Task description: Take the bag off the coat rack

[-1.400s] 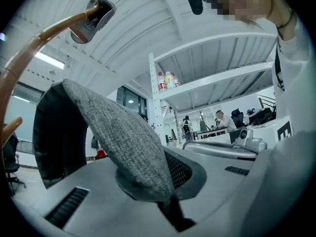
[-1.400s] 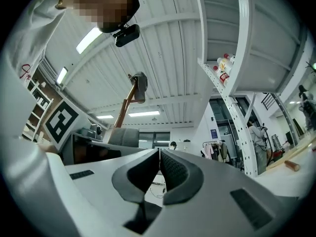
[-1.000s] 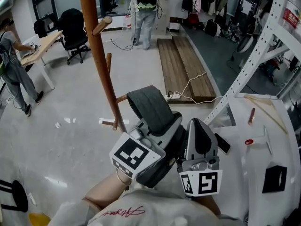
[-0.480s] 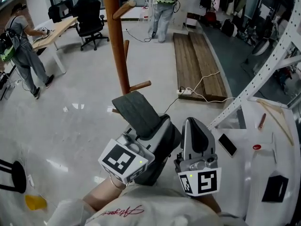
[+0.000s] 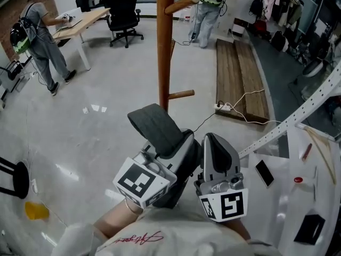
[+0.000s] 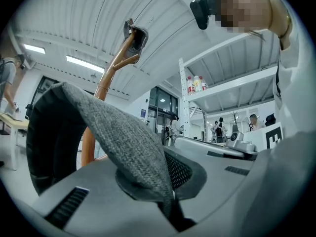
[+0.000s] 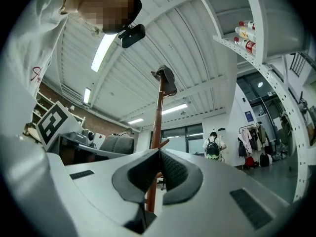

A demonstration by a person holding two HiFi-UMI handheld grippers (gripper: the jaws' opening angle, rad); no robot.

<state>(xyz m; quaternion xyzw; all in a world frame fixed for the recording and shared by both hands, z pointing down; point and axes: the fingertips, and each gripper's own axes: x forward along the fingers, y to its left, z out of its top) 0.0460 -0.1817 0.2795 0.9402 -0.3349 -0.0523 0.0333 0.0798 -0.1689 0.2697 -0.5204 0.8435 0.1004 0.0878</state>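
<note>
Left tool (image 6: 168,184) clamped tight on grey bag strap (image 6: 116,132). The strap loops up and left from its tips. Right tool (image 7: 159,164) sits just beside it, jaws together, empty. Both are level, tips pointing forward. Coat rack (image 5: 164,52) stands beyond, apart from the strap.

I can read no word or number here. The red stitched script (image 5: 136,240) on my shirt (image 5: 176,233) is too blurred to spell out. The cubes on my left gripper (image 5: 185,138) and right gripper (image 5: 213,138) carry only black-and-white square patterns, no letters. The bottles (image 7: 245,33) on the white rack (image 7: 259,19) have red labels, too small to read. A small blue sign (image 7: 248,116) farther off is likewise illegible.
</note>
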